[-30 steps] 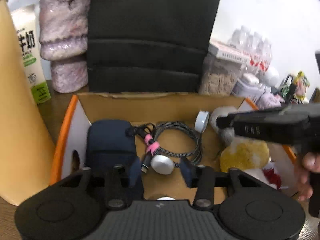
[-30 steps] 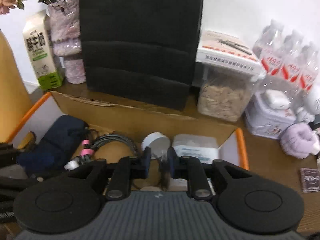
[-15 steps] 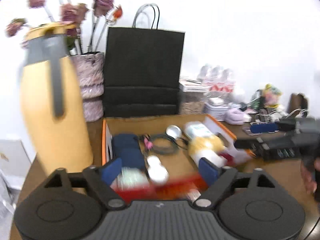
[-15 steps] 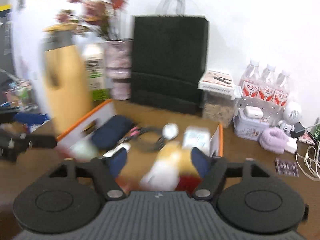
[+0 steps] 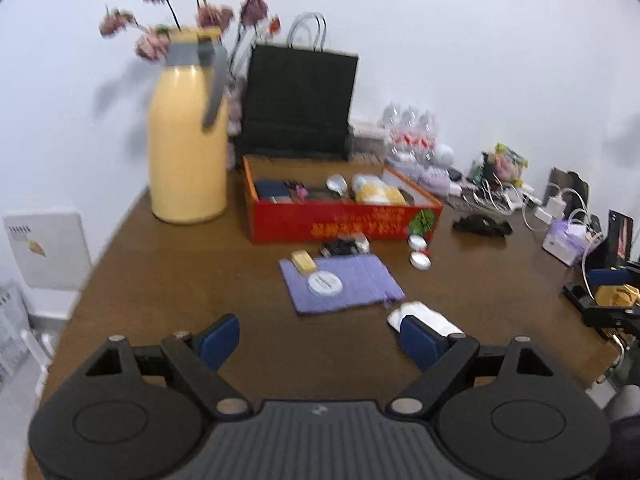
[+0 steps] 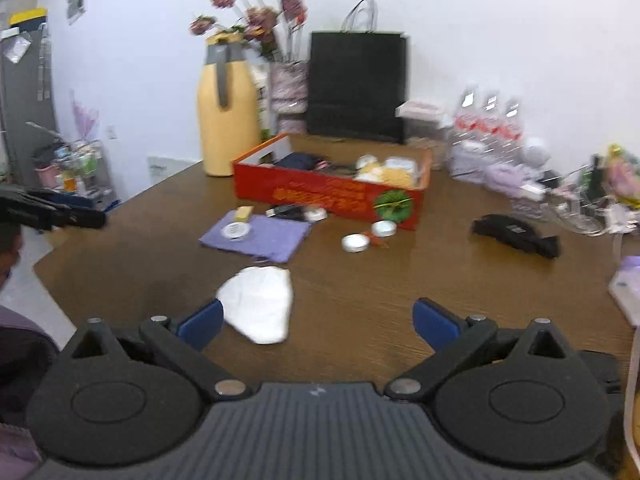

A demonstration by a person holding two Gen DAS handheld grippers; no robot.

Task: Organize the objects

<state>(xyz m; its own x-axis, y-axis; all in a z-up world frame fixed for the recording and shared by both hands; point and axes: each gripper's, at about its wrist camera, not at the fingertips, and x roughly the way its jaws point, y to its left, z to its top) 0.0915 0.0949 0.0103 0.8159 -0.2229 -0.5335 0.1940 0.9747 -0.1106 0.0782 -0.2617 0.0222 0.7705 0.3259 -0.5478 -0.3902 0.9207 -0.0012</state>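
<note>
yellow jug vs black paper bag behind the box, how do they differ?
The yellow jug is rounded, with a grey lid and handle; the black paper bag is flat-faced and rectangular with thin looped handles. The jug stands at the red box's left end, the bag behind it. Both stand upright near the wall.

The desk (image 5: pixel 168 280) is viewed from above its near edge by both wrist cameras, faced toward the wall. The red box (image 5: pixel 344 222) (image 6: pixel 328 196) and purple cloth (image 5: pixel 344 284) (image 6: pixel 264 236) are shared, seen from well back.

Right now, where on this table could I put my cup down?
Bare wood lies left of the purple cloth, in front of the yellow jug. Another patch lies between the red box and black pouch. The right edge is crowded with cables.
</note>
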